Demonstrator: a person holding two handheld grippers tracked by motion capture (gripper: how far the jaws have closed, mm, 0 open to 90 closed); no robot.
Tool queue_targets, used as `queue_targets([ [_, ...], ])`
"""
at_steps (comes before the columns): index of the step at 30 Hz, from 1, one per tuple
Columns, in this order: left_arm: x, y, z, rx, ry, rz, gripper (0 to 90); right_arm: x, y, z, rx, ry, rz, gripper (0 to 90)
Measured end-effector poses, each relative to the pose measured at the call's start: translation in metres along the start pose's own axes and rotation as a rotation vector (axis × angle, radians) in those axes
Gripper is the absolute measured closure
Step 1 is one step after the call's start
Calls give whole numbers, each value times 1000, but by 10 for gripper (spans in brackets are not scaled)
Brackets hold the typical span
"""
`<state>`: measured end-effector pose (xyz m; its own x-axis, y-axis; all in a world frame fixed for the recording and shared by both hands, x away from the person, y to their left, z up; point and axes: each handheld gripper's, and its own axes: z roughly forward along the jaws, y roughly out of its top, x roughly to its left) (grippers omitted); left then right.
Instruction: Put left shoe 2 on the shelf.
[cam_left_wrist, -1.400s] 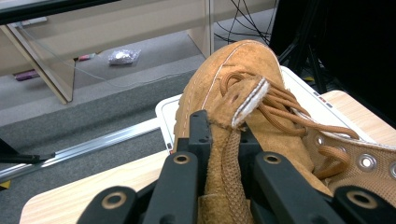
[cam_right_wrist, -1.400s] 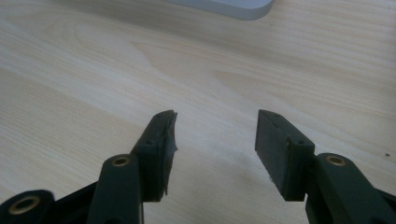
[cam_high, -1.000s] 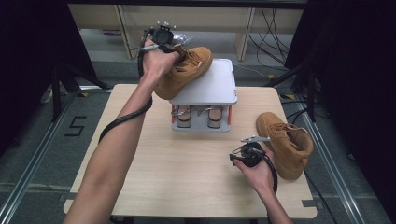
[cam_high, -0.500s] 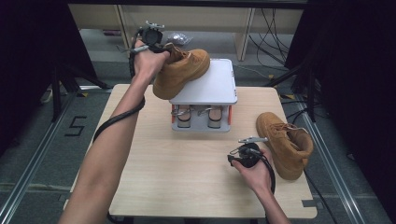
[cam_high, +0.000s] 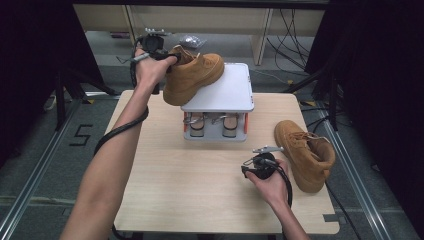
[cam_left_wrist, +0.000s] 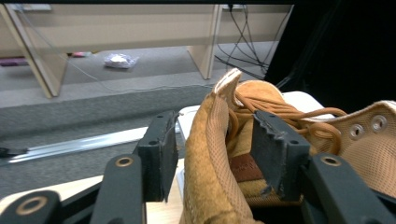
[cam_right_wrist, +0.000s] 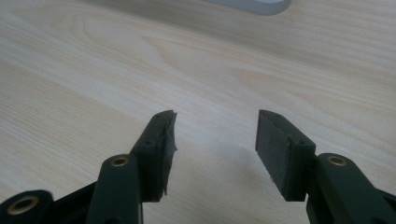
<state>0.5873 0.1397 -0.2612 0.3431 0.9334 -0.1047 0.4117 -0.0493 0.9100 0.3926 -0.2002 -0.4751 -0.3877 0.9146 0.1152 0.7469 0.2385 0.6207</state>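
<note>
The tan boot (cam_high: 192, 75) sits tilted on the far-left corner of the white rack top (cam_high: 225, 92), sole overhanging; it looks fairly heavy with a stiff sole but a soft padded collar (cam_left_wrist: 210, 154), the natural hold. The left claw (cam_left_wrist: 212, 154) straddles that collar with its jaws just opened, both pads apart from it. The right claw (cam_right_wrist: 212, 154) stands open and empty over the bench (cam_high: 200, 185) beside the 2nd boot (cam_high: 305, 155), while whatever sits under the rack is hard to make out.
</note>
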Motion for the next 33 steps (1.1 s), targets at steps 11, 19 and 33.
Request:
queue_targets([
  [11,3,2,-23,-54,2,-12,488,1,-1,0,0,2,11,477],
  [19,13,-6,-53,-87,-46,-12,571,2,-1,0,8,-9,0,476],
  [33,46,-75,-63,61,26,27,898,4,-2,1,10,-5,3,482],
])
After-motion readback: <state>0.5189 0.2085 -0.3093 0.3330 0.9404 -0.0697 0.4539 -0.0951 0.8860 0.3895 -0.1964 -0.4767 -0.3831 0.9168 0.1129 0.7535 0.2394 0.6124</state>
